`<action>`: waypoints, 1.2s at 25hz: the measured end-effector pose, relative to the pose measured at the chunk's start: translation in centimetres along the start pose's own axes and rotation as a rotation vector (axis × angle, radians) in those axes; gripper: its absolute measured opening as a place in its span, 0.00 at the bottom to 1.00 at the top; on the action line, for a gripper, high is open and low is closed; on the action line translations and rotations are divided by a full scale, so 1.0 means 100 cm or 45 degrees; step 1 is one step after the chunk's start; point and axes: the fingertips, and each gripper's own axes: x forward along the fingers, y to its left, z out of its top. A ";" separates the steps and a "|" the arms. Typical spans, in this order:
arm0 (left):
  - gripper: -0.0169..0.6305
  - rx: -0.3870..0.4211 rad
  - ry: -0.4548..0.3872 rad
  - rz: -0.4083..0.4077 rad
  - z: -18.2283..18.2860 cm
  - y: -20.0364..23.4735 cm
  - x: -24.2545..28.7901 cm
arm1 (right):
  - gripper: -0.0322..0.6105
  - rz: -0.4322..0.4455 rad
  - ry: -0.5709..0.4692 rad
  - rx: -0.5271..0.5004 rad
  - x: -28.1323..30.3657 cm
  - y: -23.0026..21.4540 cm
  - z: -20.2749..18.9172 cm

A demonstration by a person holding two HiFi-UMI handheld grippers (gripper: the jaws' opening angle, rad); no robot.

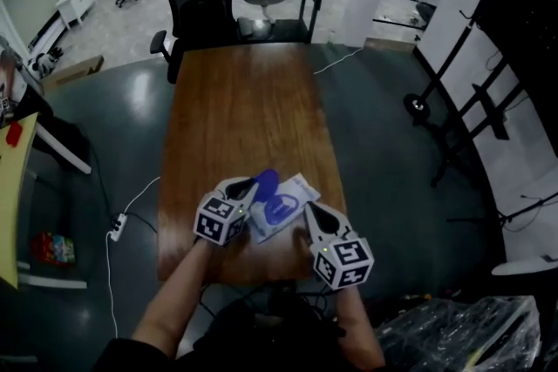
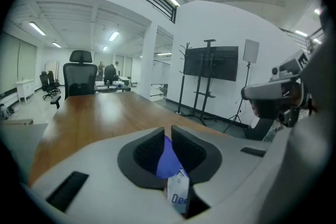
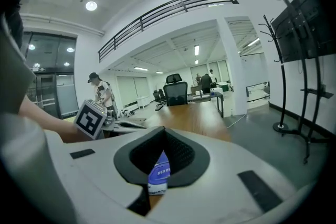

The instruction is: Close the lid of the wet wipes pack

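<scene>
Head view shows the wipes pack (image 1: 283, 209) lying on the bench (image 1: 244, 100) near its front edge. Your left claw (image 2: 168, 131) is almost pressed together, pinching the raised blue lid (image 2: 167, 157). Your right claw (image 3: 164, 136) is narrowed onto the wipes pack's near edge, pinching it.

Head view: wipes pack (image 1: 283, 212) edges were hidden under left gripper (image 1: 255, 186) and right gripper (image 1: 307, 210). Jaws partly covered its lid (image 1: 268, 179). Label print was too small to read.
</scene>
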 end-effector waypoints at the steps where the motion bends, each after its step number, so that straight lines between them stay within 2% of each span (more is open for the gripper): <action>1: 0.08 -0.009 0.019 0.009 -0.005 0.005 0.006 | 0.07 0.014 0.009 0.001 0.003 -0.003 0.000; 9: 0.30 -0.102 0.183 -0.030 -0.049 0.029 0.044 | 0.07 0.044 0.075 0.022 0.016 -0.030 -0.012; 14: 0.31 -0.122 0.220 -0.092 -0.057 0.020 0.049 | 0.07 0.019 0.087 0.032 0.017 -0.039 -0.012; 17: 0.31 -0.123 0.200 -0.132 -0.048 0.010 0.040 | 0.07 0.011 0.080 0.038 0.017 -0.041 -0.009; 23: 0.31 -0.077 0.169 -0.261 -0.035 -0.029 0.027 | 0.07 0.007 0.070 0.053 0.016 -0.038 -0.009; 30: 0.31 -0.070 0.198 -0.395 -0.039 -0.075 0.026 | 0.07 -0.010 0.063 0.073 0.010 -0.040 -0.009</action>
